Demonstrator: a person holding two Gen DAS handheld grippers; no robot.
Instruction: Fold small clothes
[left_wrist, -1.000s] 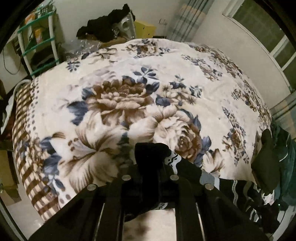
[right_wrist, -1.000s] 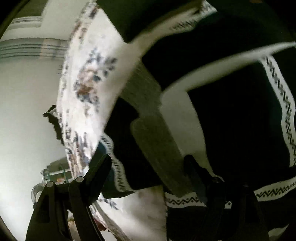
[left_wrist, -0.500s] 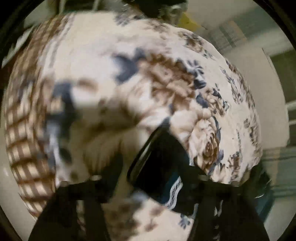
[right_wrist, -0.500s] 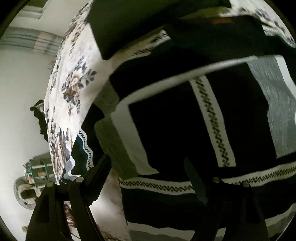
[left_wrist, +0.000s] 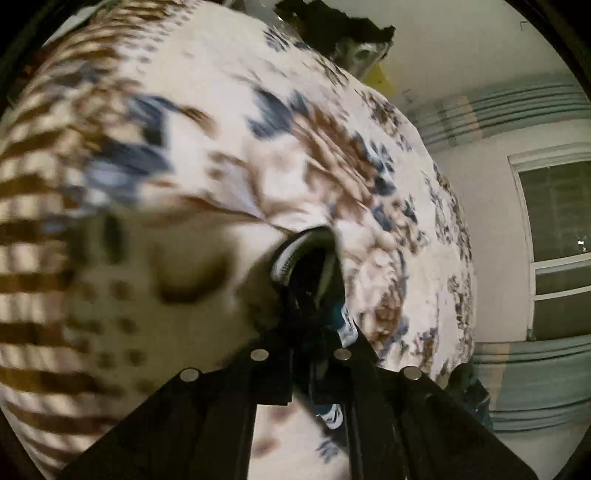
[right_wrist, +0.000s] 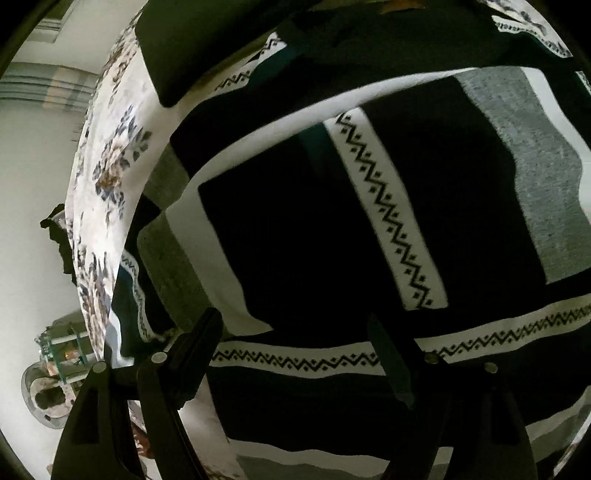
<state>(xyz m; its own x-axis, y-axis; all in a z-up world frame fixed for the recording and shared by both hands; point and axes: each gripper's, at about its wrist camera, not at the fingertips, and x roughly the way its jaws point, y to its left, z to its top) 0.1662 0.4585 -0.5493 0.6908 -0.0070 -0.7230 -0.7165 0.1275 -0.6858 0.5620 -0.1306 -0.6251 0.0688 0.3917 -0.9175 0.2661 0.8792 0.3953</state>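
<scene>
Fabric filled the space between our left claw's (left_wrist: 301, 354) fingers: the jaws were drawn close together and clenched on a bunched fold of the dark garment (left_wrist: 308, 266), whose white zigzag-trimmed edge curled up just ahead of the fingertips. A little more of the same cloth, with a patch of teal and white, hung down beneath the claw. Beyond the pinched fold lay the floral blanket (left_wrist: 207, 158), cream with brown and blue flowers, much of it blurred, with brown stripes running along its border on the claw's left. Farther off, past the blanket's far edge, we saw a dark heap of clothing (left_wrist: 332, 26), and away to the right a striped curtain (left_wrist: 498, 110) and a window (left_wrist: 554, 243).

Our right claw (right_wrist: 295, 350) was released, its two fingers spread wide apart with nothing between them. Directly under and ahead of it lay the garment (right_wrist: 295, 240) spread out, black with white bands carrying black zigzag lines and with grey panels; one zigzag band ran across between the two fingertips. We could not tell whether the fingertips touched the cloth. Ahead of it, farther from the claw, a plain dark piece of clothing (right_wrist: 207, 40) lay over the garment's far edge. To the claw's left the blanket (right_wrist: 107, 147) showed beside the garment, and beyond that, far off to the left, stood a green-framed shelf (right_wrist: 62, 350).
</scene>
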